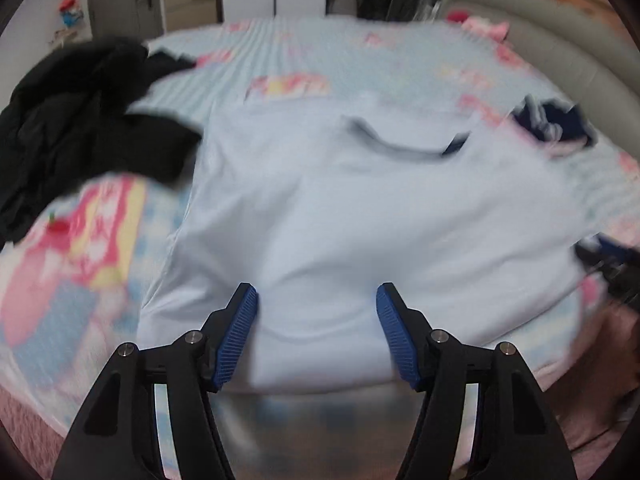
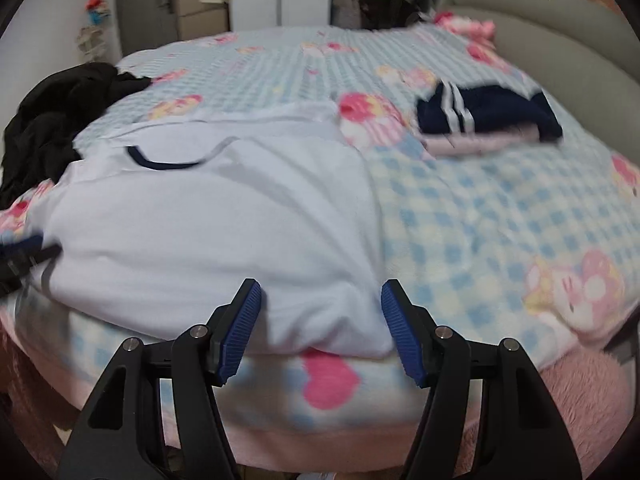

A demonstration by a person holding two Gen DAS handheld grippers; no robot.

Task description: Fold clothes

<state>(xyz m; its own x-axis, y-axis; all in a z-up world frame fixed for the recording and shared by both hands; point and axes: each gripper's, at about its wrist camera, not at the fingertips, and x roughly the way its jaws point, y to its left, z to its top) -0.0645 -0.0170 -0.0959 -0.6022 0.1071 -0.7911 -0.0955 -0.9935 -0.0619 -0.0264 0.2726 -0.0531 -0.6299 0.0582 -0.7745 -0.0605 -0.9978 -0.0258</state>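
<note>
Left wrist view was blurred, but the left gripper (image 1: 317, 300) stood with jaws apart over the near hem of the light blue shirt (image 1: 340, 216), nothing pinched between the pads. The shirt lay flat in the centre of the frame, dark collar toward the top, on the checked bedspread (image 1: 304, 52). Black clothes (image 1: 76, 120) sat at upper left.

Right wrist view: the right gripper (image 2: 321, 300) was also spread open at the shirt's lower right corner, pads not pressing the cloth. A folded navy garment (image 2: 484, 114) rested at upper right.

Step was probably the grasp of the bottom hem, approx. at both corners. Next move needed both claws to close on the hem, then lift and carry it toward the collar.
</note>
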